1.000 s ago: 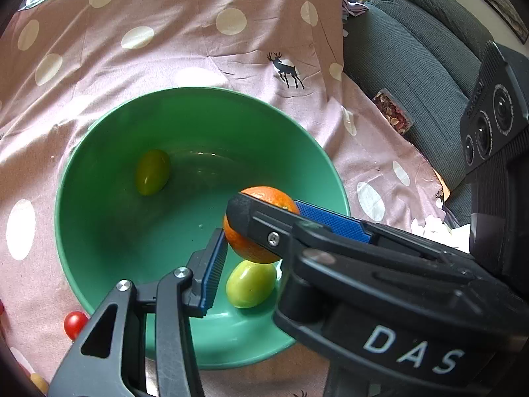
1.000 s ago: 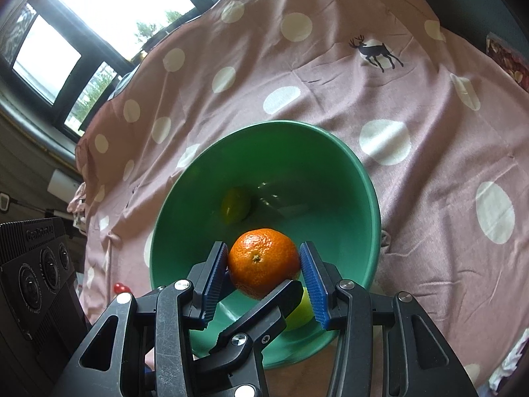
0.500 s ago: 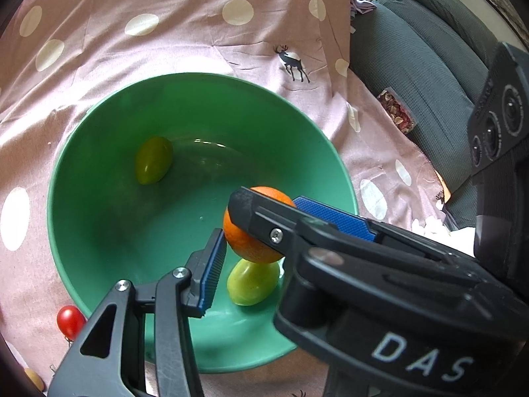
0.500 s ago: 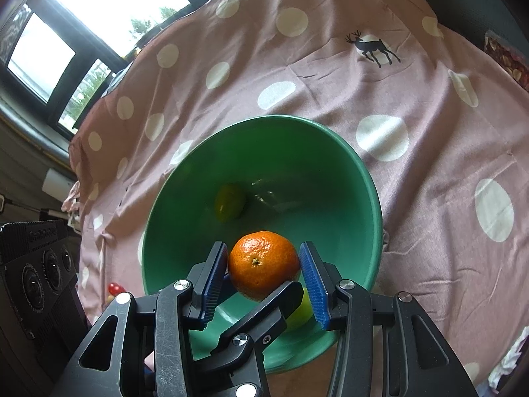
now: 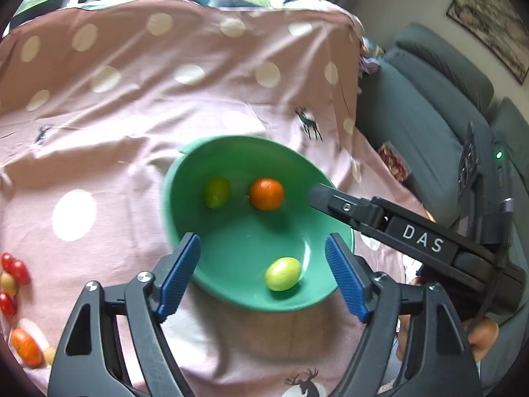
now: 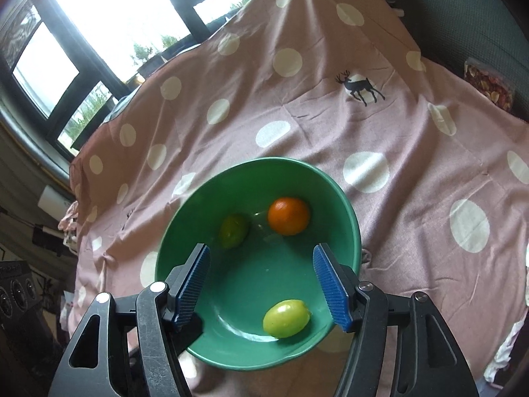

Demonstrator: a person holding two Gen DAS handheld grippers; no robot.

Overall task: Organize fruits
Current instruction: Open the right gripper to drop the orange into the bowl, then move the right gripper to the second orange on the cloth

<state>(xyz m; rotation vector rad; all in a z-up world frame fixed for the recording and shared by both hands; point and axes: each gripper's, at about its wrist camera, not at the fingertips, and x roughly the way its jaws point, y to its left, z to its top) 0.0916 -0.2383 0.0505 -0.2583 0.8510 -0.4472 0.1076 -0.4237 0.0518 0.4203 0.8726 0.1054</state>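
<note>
Three fruits sit in the round green plastic bowl (image 6: 344,198): orange mandarin (image 6: 289,215) w/ two green ones. Drop step looks done; both grippers, left (image 5: 263,273) & right (image 6: 261,289), fingers opening, nothing between. Next prob. fetch small red/orange fruits (image 5: 15,271) at cloth's left edge; counter beyond bowl open.

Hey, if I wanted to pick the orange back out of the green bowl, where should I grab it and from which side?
Probably across the widest part of the orange, coming down from above. It is round and smooth and lies free on the floor of the green bowl, apart from both green fruits, while the raised wall blocks a level approach.
</note>
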